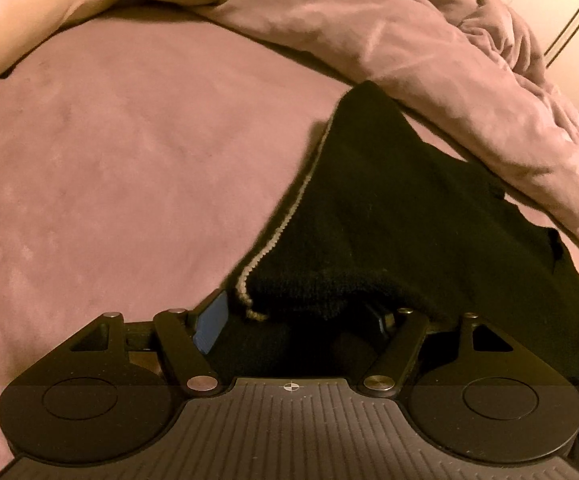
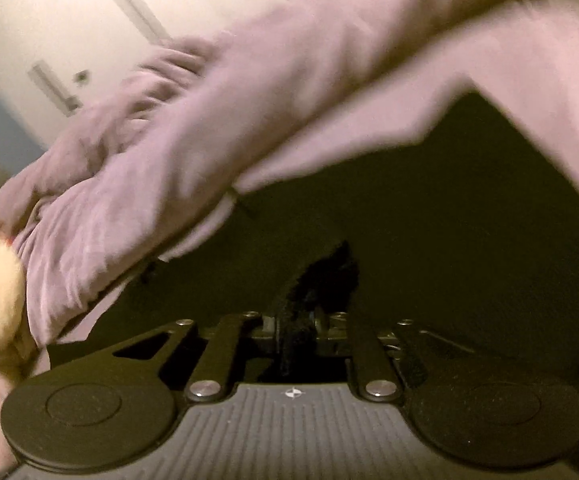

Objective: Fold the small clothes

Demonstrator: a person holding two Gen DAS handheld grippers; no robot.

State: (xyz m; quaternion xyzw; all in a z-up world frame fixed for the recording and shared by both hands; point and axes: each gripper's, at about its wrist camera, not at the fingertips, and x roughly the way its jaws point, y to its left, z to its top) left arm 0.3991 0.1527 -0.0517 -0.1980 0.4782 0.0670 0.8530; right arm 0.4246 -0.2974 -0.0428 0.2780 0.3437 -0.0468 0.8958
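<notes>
My right gripper (image 2: 295, 332) is clamped on a fold of the black knit garment (image 1: 389, 208), lifting it off the pink bedsheet (image 1: 129, 160) for folding. My left gripper (image 1: 301, 320) gapes wide, the garment's trimmed corner draped at 12 o'clock, unpinched.
</notes>
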